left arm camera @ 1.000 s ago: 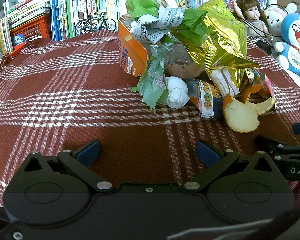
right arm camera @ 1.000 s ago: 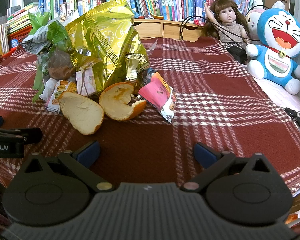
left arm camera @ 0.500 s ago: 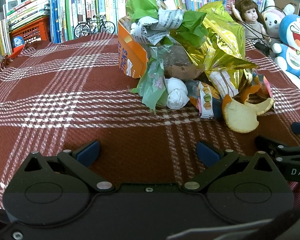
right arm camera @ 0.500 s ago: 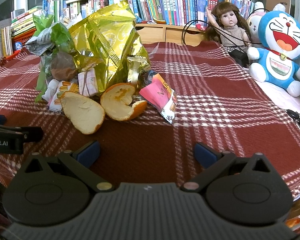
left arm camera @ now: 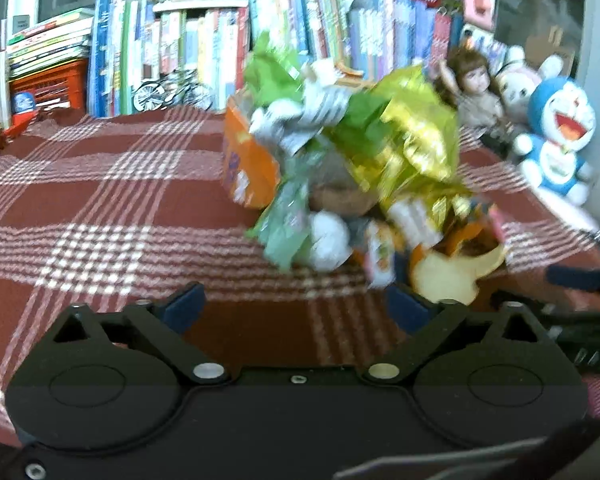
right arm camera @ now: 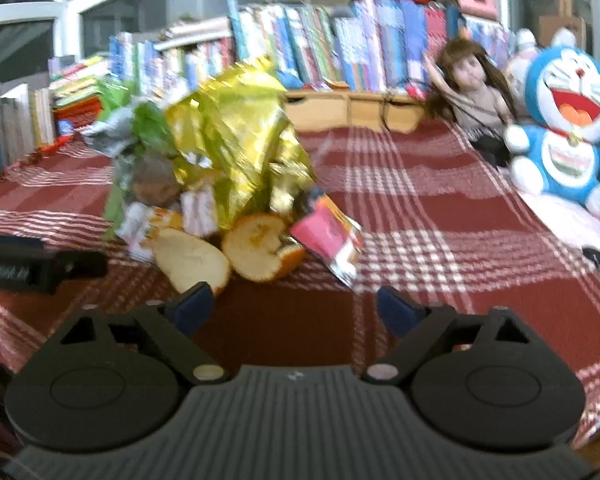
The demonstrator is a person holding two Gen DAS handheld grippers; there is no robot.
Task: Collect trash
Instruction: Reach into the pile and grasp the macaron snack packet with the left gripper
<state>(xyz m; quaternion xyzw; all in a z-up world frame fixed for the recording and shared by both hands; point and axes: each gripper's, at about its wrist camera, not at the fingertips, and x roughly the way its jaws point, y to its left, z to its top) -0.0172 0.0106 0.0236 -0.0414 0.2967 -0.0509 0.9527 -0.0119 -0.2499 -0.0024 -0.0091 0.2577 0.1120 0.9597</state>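
Trash pile (left arm camera: 352, 168) sits at twelve o'clock on the plaid-covered desk (left arm camera: 100, 200), untouched. I judge this the approach: left gripper (left arm camera: 296, 308) and right gripper (right arm camera: 292, 308) are both closing on nothing. Next, pick the nearest orange peel (right arm camera: 192, 258).

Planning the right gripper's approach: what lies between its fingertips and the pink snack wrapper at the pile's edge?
Only bare red-and-white plaid cloth. In the right wrist view the right gripper, jaws closing on nothing, faces the pink snack wrapper across it.
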